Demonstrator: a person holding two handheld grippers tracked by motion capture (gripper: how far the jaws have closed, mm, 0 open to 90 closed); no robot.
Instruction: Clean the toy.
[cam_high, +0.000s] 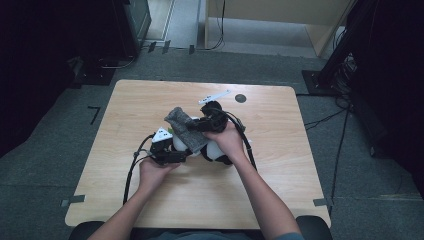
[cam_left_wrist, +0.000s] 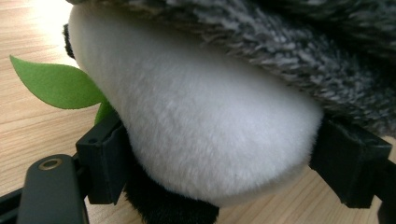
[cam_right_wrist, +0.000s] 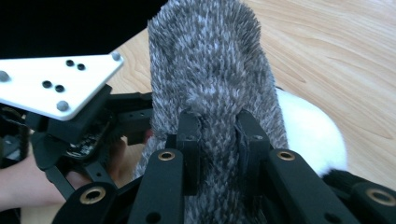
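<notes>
so the fuzzy grey knitted sock is draped over a white and black plush panda toy, pretty much in the middle of the light wooden table, a bit toward the far edge. the right gripper has its two black jaws pinched in narrow on a fold of that grey knit, you can see the fabric bunched up between them in the right gripper view, with the white fur of the toy peeking out just beside it. the left gripper has its jaws spread wide, one on each side of the toy's rounded white part, and they look pressed into the fur on both sides, so it's clamped on the plush. the sock lies right on top of that white part in the left gripper view, touching it. a green felt leaf sticks out of the toy at the side, over the wood. from the high view both hands sit close together, left gripper on the near-left side of the toy and right gripper on the far side holding the sock. there's a small dark round spot on the table near the far edge, well apart from all this.
</notes>
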